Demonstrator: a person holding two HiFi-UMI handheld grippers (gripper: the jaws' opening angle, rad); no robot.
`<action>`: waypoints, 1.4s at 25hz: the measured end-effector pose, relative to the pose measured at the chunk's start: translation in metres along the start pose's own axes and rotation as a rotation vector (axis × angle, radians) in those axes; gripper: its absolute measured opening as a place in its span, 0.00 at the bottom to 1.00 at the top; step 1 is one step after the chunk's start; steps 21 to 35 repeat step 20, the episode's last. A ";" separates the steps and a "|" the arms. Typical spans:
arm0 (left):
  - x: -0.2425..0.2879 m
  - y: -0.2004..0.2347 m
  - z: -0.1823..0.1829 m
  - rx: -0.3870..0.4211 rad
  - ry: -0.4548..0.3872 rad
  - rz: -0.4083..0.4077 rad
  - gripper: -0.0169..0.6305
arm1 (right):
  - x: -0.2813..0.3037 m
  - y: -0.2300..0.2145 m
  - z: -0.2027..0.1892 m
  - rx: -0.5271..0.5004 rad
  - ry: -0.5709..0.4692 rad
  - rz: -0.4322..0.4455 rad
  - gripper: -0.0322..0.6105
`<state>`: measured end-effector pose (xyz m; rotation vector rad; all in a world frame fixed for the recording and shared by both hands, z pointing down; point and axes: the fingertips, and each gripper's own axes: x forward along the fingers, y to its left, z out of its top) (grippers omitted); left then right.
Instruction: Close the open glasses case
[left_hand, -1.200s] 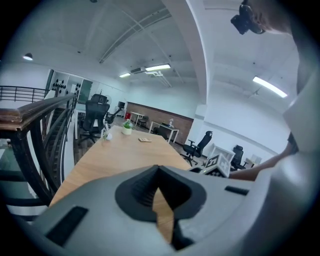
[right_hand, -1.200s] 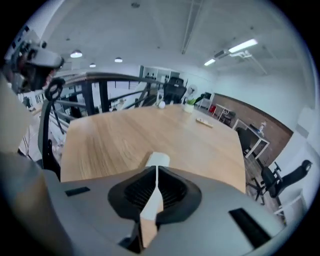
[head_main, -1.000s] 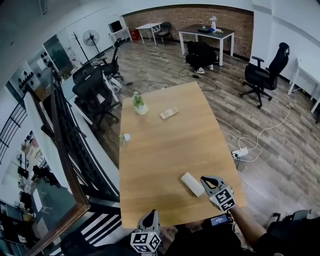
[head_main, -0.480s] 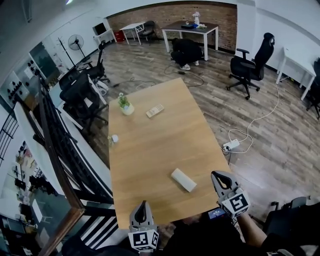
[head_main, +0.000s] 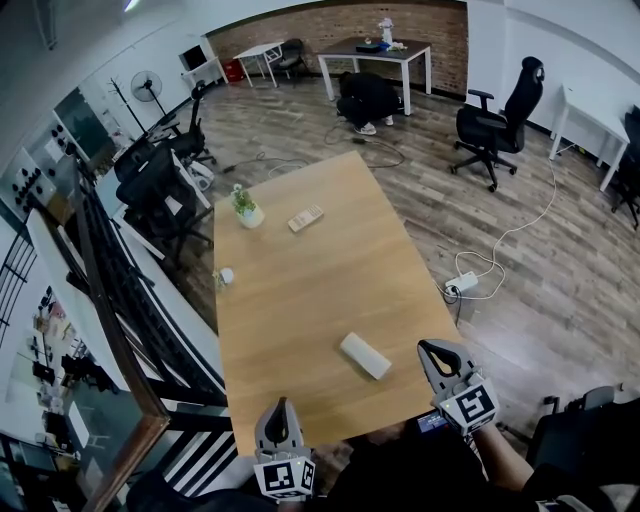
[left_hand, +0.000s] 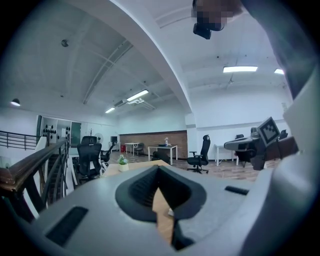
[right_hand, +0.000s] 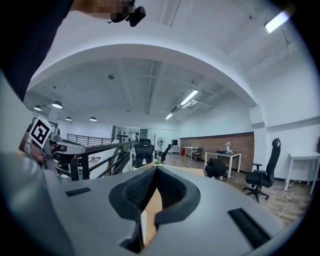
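The case (head_main: 365, 356) lies on the wooden worktop (head_main: 320, 290), towards its near right corner and set at a slant to the edges. It is a white oblong and its lid looks down. No seam gapes in the head view, so whatever it holds is hidden.

The right tongs (head_main: 432, 350) hang just off the worktop's near right edge. They are near the case but apart from it, with the tips pointing up the board. In the right gripper view these tongs (right_hand: 156, 170) are pressed together at the tips, with only bare wood showing in the slit below.

The left tongs (head_main: 278, 405) sit at the near edge, left of the case and well clear of it. Their own view shows these tongs (left_hand: 157, 170) closed in the same way, gripping nothing.

At the far left of the worktop stands a small white pot (head_main: 248, 216) with a green plant (head_main: 241, 198) in it. A tan oblong (head_main: 306, 218) lies just beside it. A small white thing (head_main: 226, 276) sits by the left edge, too small to make out.
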<state>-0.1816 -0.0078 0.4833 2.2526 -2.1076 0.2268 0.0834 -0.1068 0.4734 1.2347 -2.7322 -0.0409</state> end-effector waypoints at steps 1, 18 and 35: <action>0.000 0.001 0.001 -0.005 -0.004 0.003 0.03 | 0.001 0.000 0.000 -0.001 0.001 0.000 0.07; 0.006 0.013 -0.008 -0.022 0.021 0.008 0.03 | 0.017 0.013 0.000 0.007 0.038 0.067 0.07; 0.008 0.014 -0.010 -0.021 0.032 0.007 0.03 | 0.020 0.014 0.002 0.000 0.040 0.077 0.07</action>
